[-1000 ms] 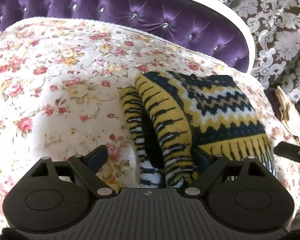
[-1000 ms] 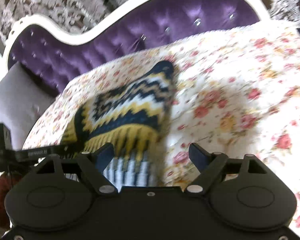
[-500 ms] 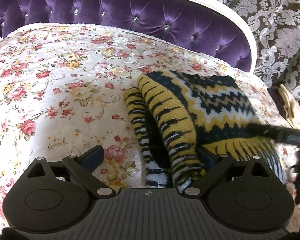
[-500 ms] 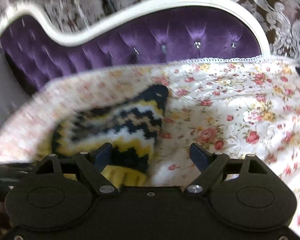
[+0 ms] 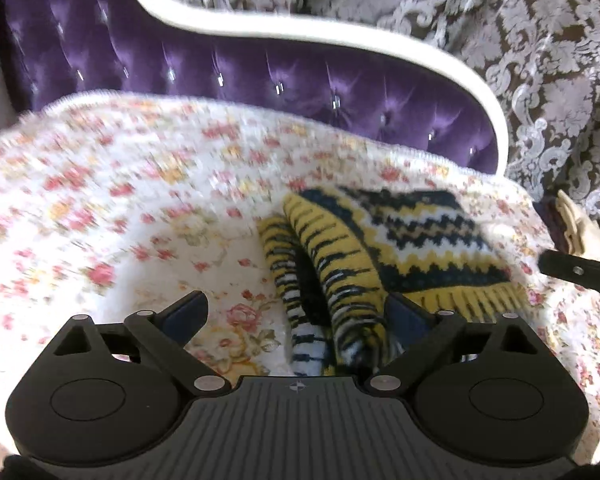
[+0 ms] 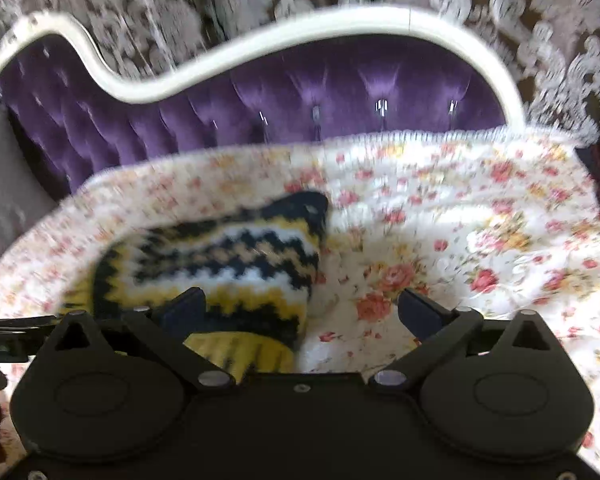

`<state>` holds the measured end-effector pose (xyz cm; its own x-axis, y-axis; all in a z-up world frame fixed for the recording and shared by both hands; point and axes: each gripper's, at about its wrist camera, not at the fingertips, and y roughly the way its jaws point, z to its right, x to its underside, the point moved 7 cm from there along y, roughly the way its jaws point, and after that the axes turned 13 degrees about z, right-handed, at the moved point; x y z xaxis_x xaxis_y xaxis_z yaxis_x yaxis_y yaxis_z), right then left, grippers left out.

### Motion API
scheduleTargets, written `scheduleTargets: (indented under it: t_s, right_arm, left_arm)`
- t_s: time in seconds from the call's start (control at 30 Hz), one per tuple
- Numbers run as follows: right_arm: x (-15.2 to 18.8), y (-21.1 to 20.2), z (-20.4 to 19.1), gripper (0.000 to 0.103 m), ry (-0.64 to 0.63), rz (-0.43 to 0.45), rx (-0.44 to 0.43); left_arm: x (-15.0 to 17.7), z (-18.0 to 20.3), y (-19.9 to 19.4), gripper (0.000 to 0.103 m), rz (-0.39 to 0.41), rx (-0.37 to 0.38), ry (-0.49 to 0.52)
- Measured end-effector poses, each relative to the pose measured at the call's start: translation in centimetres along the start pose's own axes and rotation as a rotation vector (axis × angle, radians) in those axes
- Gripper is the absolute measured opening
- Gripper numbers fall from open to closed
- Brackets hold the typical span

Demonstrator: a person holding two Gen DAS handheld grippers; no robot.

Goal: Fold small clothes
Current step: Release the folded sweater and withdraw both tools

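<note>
Where the floral bedspread (image 5: 148, 216) rises toward the purple tufted headboard (image 5: 260, 80), a small knitted garment (image 5: 400, 248) lies folded over on itself, off to the right side of the spread in the left wrist view and left of centre in the right wrist view (image 6: 228, 256). Its knit carries zigzag bands of yellow, navy and white, with a yellow fringe-like striped band along the near edge and a run of short dark dashes on yellow down the folded side. At that side the layers gape a little, showing a dark interior and a white-and-dark striped under-layer. Both views are blurred, so finer stitch detail cannot be made out. The left gripper (image 5: 296, 312) stands wide, its jaws just easing inward; the garment's near folded edge sits between them, close against the right finger, yet nothing is pinched. The right gripper (image 6: 300, 308) is spreading its jaws to full width; the garment's near corner lies between them by the left finger, unclamped, with bare bedspread filling the remaining gap. A white curved frame (image 6: 260, 40) tops the headboard, and patterned damask curtain (image 5: 540, 40) hangs behind.
</note>
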<state>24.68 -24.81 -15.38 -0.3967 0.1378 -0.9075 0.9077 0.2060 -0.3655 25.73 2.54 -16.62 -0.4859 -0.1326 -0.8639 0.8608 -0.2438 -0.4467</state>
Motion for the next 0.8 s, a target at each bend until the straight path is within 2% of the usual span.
scheduleTargets:
  t_s: [0.17,0.53,0.67,0.8]
  right_arm:
    - [-0.5,-4.7,-1.0,0.102,0.016,0.063,-0.001]
    - [2.1,-11.9,-4.8,0.102,-0.005,0.070,-0.036]
    - [2.9,-13.9,-5.8,0.102,-0.069,0.079,0.004]
    - [3.3,-15.8,-6.4,0.102,-0.090,0.115,-0.004]
  left_arm:
    - [-0.6,1.3,-4.8,0.096,0.070,-0.019,0.011]
    - [1.5,5.7,-12.9,0.096,0.102,-0.003,0.026]
    - [2.4,6.2,-14.7,0.096,0.101,-0.066,0.027]
    - [3.0,6.2,-16.6,0.096,0.124,-0.169,0.054]
